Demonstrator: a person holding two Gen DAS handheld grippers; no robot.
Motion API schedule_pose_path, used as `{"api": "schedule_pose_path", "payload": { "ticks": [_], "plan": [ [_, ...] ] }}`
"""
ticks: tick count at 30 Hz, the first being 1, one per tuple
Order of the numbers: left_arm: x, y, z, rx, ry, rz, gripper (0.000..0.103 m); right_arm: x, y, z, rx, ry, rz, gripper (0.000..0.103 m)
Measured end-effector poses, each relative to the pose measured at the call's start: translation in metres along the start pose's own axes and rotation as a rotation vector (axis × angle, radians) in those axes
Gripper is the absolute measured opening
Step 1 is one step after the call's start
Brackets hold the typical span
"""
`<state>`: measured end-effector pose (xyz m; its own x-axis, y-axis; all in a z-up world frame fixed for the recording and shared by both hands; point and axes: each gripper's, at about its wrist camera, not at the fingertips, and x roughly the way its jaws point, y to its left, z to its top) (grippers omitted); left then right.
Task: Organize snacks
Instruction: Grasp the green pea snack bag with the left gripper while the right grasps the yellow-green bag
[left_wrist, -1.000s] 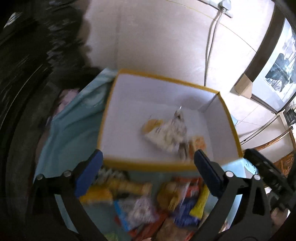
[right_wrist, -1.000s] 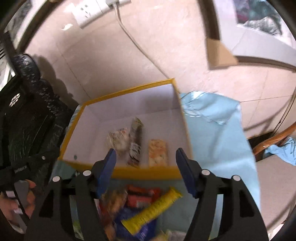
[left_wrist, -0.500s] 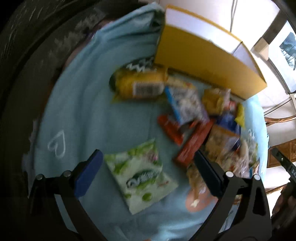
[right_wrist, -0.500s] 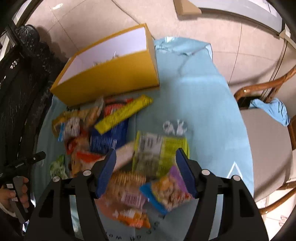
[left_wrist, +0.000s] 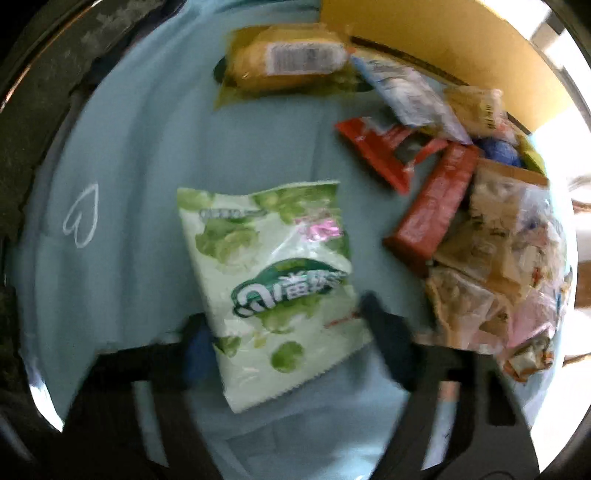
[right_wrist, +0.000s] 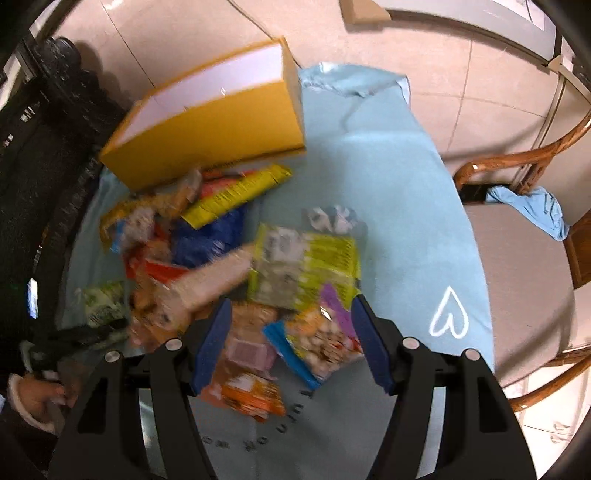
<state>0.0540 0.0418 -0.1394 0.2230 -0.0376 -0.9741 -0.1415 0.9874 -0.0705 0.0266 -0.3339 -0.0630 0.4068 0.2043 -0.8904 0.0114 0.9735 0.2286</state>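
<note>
A light blue cloth (right_wrist: 388, 184) covers the table, a white heart (right_wrist: 448, 314) drawn near its right edge. At the far side stands the yellow cardboard box (right_wrist: 221, 122), white inside, its near wall facing the pile. Beside the table on the right is a wooden chair (right_wrist: 517, 258) with a blue rag (right_wrist: 532, 208) on its seat.

The snacks lie loose on the cloth in front of the box: a yellow-green packet (right_wrist: 306, 262), a long yellow bar (right_wrist: 236, 194) leaning toward the box, a blue bag (right_wrist: 210, 236), two red bars (left_wrist: 436, 199) and a yellow wrapped cake (left_wrist: 288, 61) just beside the box wall.

The green-and-white candy bag (left_wrist: 273, 284) lies apart from the heap. The left gripper (left_wrist: 291, 332) points down over it, its jaws closing with the bag's lower part between them; blur hides whether the pads touch.

The right gripper (right_wrist: 291, 347) hovers half-wide over a small peanut packet (right_wrist: 317, 339), gripping nothing.
</note>
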Motion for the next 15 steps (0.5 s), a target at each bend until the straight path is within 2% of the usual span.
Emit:
{"api": "schedule_pose_path", "payload": {
  "ticks": [1, 2, 10, 13, 15],
  "plan": [
    [-0.005, 0.002, 0.003, -0.010, -0.002, -0.037, 0.043, 0.003, -0.003, -0.001, 0.003, 0.013, -0.007, 0.067],
    [-0.008, 0.004, 0.005, -0.017, -0.006, -0.056, 0.023, 0.006, -0.006, -0.004, 0.003, 0.019, -0.014, 0.067],
    [-0.005, 0.014, 0.013, -0.031, 0.019, -0.091, 0.021, 0.039, 0.008, -0.002, -0.153, 0.035, -0.109, 0.067],
    [-0.004, 0.017, 0.015, -0.047, 0.029, -0.107, 0.022, 0.066, 0.015, 0.004, -0.252, 0.093, -0.175, 0.067],
    [0.001, 0.023, 0.016, -0.063, 0.035, -0.110, 0.025, 0.083, 0.013, 0.010, -0.260, 0.110, -0.174, 0.068]
  ]
}}
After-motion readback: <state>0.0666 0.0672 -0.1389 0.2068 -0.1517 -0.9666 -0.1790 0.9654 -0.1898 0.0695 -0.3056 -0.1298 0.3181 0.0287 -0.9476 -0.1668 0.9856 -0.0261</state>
